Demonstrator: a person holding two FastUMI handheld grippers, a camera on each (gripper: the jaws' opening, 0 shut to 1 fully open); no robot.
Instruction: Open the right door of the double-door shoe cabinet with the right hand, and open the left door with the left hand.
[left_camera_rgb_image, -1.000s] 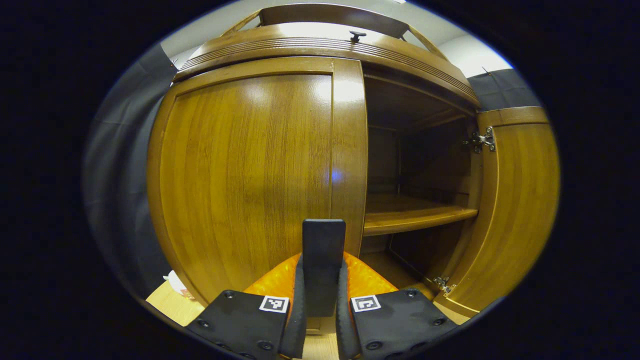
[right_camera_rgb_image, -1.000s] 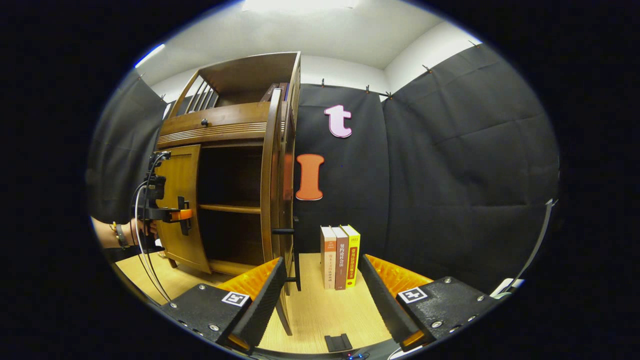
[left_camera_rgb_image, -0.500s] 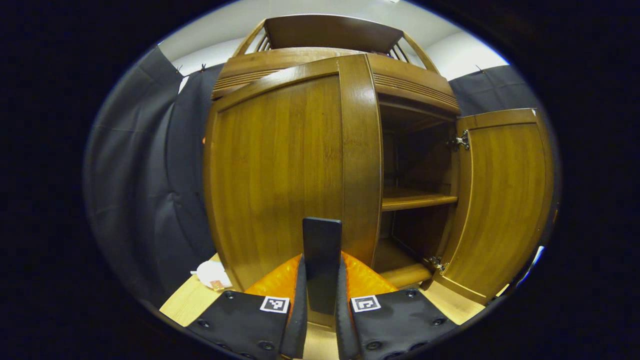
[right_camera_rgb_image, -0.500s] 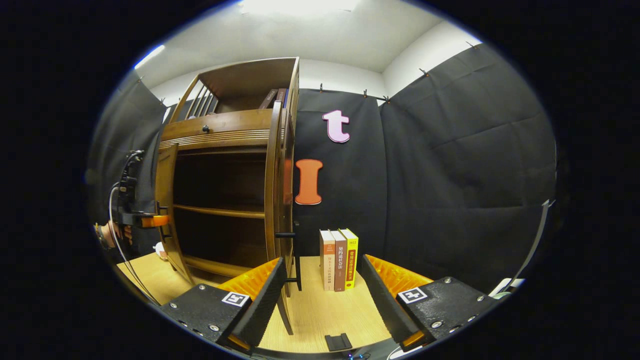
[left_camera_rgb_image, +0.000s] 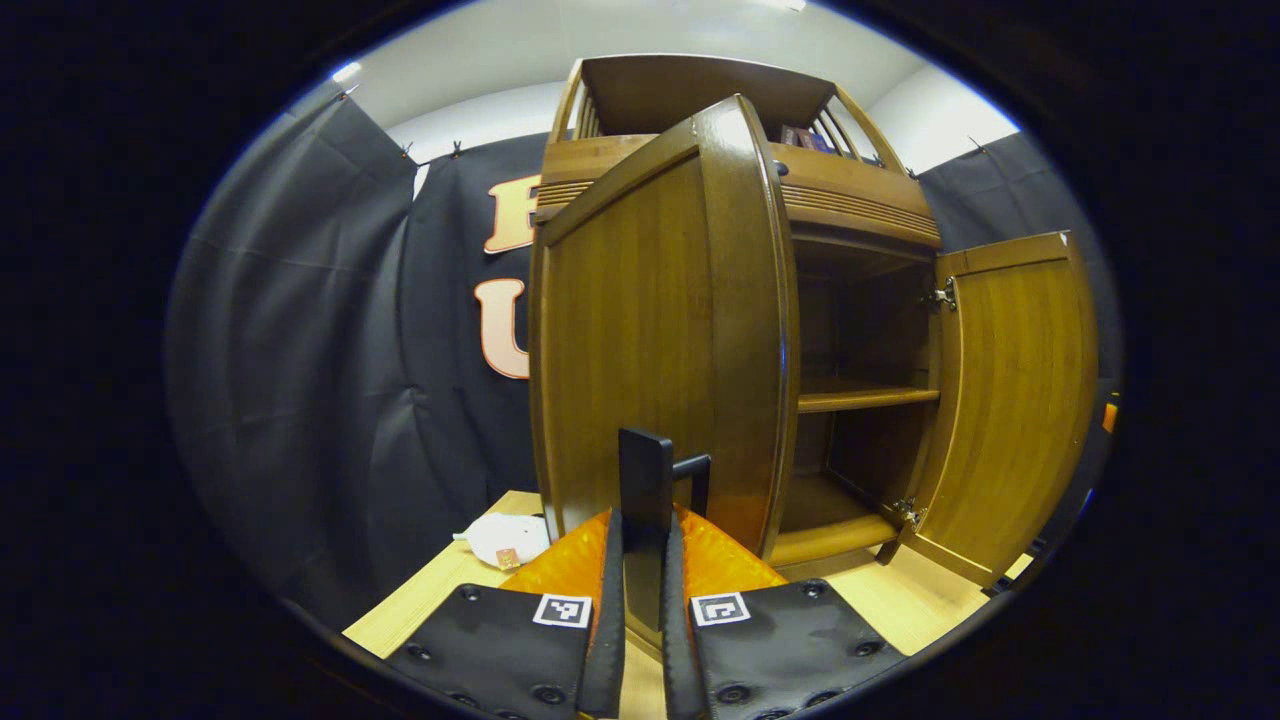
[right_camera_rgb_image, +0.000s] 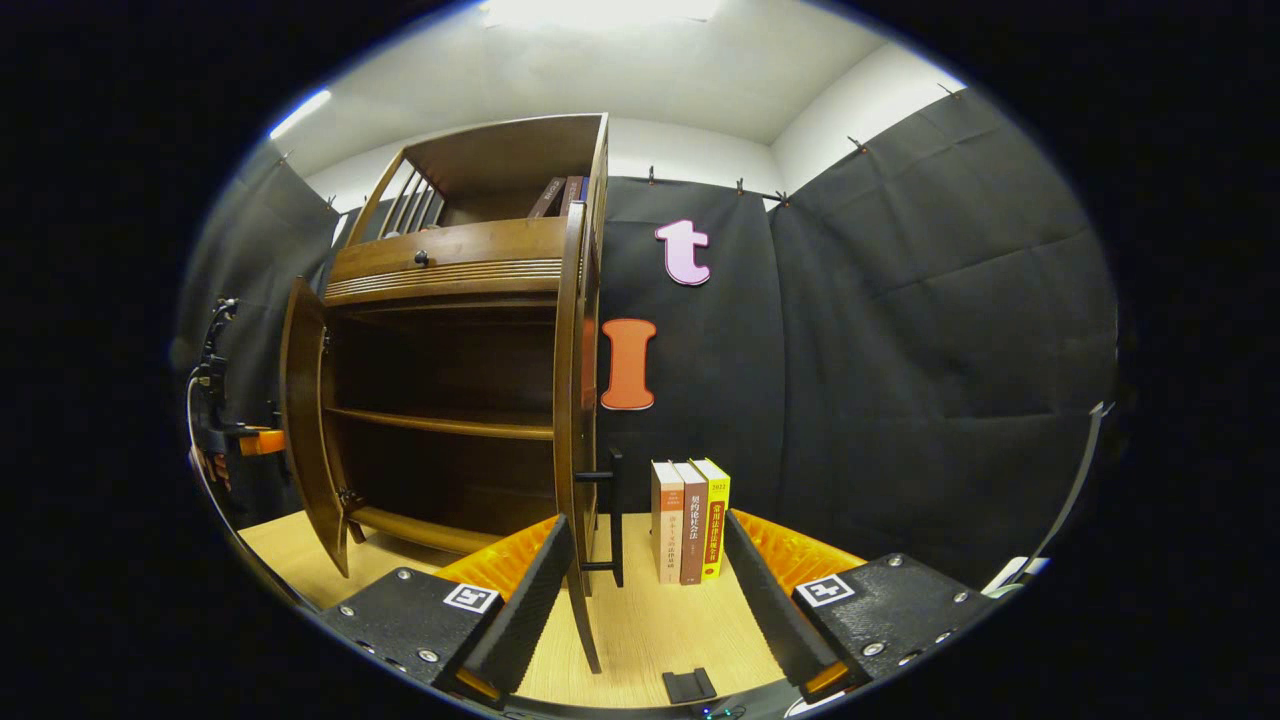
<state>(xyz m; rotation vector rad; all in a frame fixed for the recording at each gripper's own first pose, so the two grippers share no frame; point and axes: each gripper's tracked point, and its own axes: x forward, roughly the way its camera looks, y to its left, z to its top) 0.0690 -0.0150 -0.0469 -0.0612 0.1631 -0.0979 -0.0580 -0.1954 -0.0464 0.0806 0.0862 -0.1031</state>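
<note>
Standing on the light wooden tabletop (right_camera_rgb_image: 640, 630), the shoe cabinet (right_camera_rgb_image: 450, 260) has both doors swung wide. Our left gripper (left_camera_rgb_image: 640, 560) pinches the left door's handle (left_camera_rgb_image: 645, 480); our right gripper (right_camera_rgb_image: 640, 560) gapes, the right door's handle (right_camera_rgb_image: 612, 520) between its fingers, contact unclear. We cannot make out the small white object (left_camera_rgb_image: 500, 538) beside the left door (left_camera_rgb_image: 640, 340). Three books (right_camera_rgb_image: 690, 530) stand against the black cloth.

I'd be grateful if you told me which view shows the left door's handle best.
The left gripper view: the black handle sits close up between the left tool's closed fingers, standing off the left door. The right gripper view shows that door edge-on and far off, with its handle hidden behind it.
</note>
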